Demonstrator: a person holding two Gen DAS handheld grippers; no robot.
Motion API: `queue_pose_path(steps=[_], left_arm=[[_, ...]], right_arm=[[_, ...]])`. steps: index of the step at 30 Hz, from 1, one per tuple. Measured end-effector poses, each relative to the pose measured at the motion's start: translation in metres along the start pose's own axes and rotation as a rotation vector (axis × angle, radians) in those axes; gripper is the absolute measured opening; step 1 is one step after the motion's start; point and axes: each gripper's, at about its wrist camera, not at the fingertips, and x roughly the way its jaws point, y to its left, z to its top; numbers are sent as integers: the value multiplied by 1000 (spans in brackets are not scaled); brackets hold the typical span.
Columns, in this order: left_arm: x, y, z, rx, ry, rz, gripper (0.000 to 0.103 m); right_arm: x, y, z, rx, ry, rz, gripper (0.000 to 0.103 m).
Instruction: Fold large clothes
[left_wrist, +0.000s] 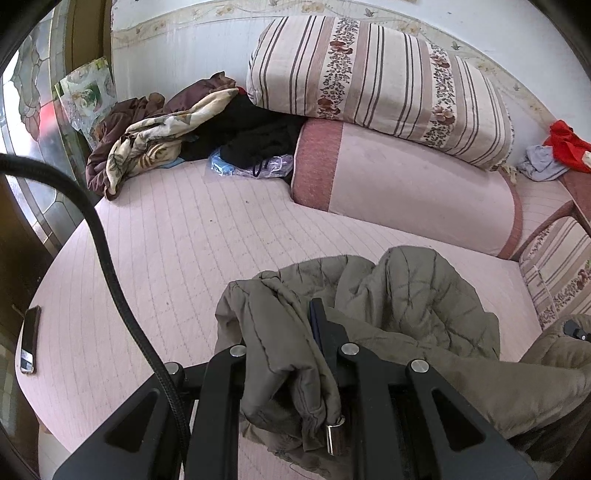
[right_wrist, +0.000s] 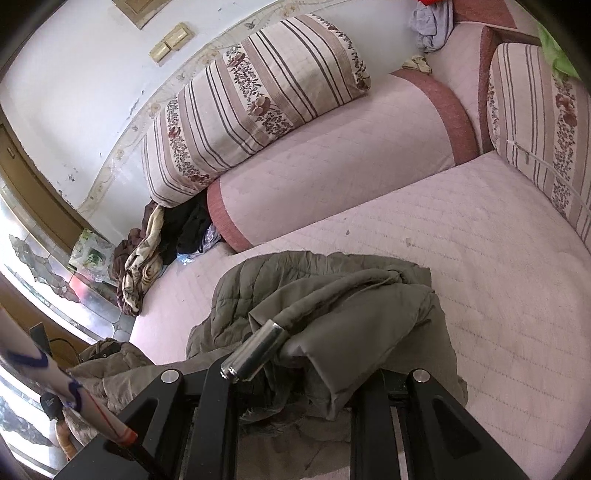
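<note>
An olive quilted jacket (left_wrist: 406, 302) lies bunched over the near part of the pink quilted mattress (left_wrist: 184, 240). My left gripper (left_wrist: 291, 328) is shut on a fold of it, and the fabric drapes over the fingers, hiding one of them. A metal cord end (left_wrist: 334, 439) dangles from the hem near the jaws. In the right wrist view the same jacket (right_wrist: 332, 295) is heaped over my right gripper (right_wrist: 295, 373), which is shut on it with its fingertips buried under cloth. A second metal cord end (right_wrist: 255, 350) lies across the left finger.
A pink bolster (left_wrist: 406, 184) with a striped floral pillow (left_wrist: 369, 74) on top lies along the wall. Piled clothes (left_wrist: 155, 136) fill the far left corner, and red and grey cloth (left_wrist: 565, 144) the far right. A phone (left_wrist: 29, 339) rests at the mattress's left edge. A striped cushion (right_wrist: 546, 129) bounds the right side.
</note>
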Motion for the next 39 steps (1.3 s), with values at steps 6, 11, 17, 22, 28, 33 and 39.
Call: queue_pose_path(steps=[6, 11, 17, 22, 28, 33, 39], left_arm=[[26, -6, 20, -2, 11, 29, 16], [48, -14, 31, 8, 24, 54, 16], [70, -21, 42, 22, 35, 83, 16], [86, -25, 48, 25, 48, 97, 16], [104, -27, 54, 30, 66, 114, 16], [115, -31, 60, 38, 72, 127, 16], [134, -36, 63, 45, 88, 160, 17]], right_arm=[[25, -1, 20, -3, 10, -32, 19], [46, -5, 33, 0, 24, -60, 19], [69, -14, 43, 10, 34, -84, 19], [86, -20, 50, 14, 46, -108, 19], [99, -25, 55, 15, 52, -129, 19], [109, -31, 59, 19, 57, -145, 19], [126, -37, 65, 25, 76, -171, 19]])
